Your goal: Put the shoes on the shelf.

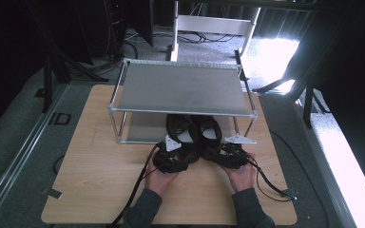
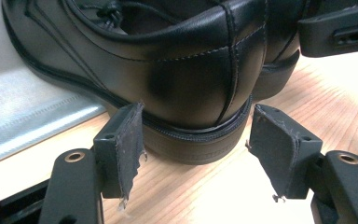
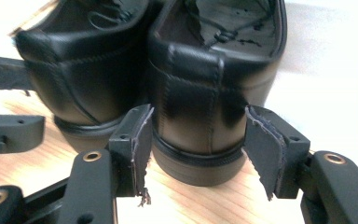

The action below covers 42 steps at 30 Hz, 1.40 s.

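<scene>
Between the jaws of the left hand-held gripper [image 2: 193,140] sits the heel of the left black shoe [image 2: 168,70], heel end toward the camera. Jaws stand apart w/ daylight each side of the heel; left pad very close to the sole edge, right pad clearly off it, so no clamp. Heel rests on the wooden worktop [image 2: 345,102]; the front of the shoe runs ahead of the gripper onto the grey bottom shelf [image 2: 23,107].

Right hand-held gripper [image 3: 198,149] likewise: jaws apart, straddling the heel of the right black shoe [image 3: 205,79]. Left pad is just at the heel's side, can't tell if it touches; right pad stands off w/ a gap. No grip shown. To its left, just beside, the other shoe's heel, and further left part of the other gripper's black body.

High view: both shoes side by side, toes pointing away from the person, tucked under the metal rack [image 1: 183,88], approx. mid-width of its lower tier. Left gripper [image 1: 171,159] & right gripper [image 1: 230,156] are directly behind the heels, one hand on each, cables trailing back toward the person across the worktop.
</scene>
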### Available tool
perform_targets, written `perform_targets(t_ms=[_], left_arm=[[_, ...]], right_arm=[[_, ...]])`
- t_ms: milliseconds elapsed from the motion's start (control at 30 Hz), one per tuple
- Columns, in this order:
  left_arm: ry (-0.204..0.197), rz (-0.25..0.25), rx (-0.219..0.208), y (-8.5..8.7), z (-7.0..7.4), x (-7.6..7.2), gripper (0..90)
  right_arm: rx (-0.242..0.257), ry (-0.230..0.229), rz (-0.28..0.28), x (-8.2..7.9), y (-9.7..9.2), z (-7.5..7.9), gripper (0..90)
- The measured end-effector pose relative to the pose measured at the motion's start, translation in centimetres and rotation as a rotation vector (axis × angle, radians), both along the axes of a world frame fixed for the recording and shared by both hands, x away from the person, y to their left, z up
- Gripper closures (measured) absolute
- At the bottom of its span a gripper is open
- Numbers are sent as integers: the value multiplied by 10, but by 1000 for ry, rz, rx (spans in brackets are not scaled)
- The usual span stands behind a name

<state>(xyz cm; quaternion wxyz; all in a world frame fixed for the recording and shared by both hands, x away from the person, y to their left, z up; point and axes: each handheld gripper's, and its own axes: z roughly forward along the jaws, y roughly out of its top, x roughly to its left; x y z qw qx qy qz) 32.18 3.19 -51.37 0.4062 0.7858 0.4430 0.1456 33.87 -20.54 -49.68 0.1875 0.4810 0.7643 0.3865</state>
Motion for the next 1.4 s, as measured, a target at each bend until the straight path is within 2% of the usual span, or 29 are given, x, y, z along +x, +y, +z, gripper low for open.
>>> perform_targets(t_ms=[33, 100, 200, 367, 500, 667, 1000, 1400], left_arm=[[0, 0, 7, -1, -1, 1, 361], [-5, 3, 30, -4, -2, 3, 365], [-2, -2, 16, -3, -2, 6, 387], [0, -28, 22, 1, 1, 10, 398], [1, -50, 30, 8, 2, 17, 401], [3, -54, 26, 18, 1, 23, 421], [20, -2, 10, 32, -1, 31, 523], [26, 36, 9, 30, -2, 43, 552]], right_arm=[[-8, -4, -1, 0, 0, -2, 414], [8, 4, 1, 1, -1, -5, 406], [19, 8, 5, 2, -3, -6, 411], [5, 16, -4, 2, 3, -2, 429], [6, 19, 5, 3, 9, 1, 442], [11, 25, 12, 6, 16, 1, 447], [30, 36, 19, 14, 29, 1, 495], [34, 31, -11, 26, 34, -3, 495]])
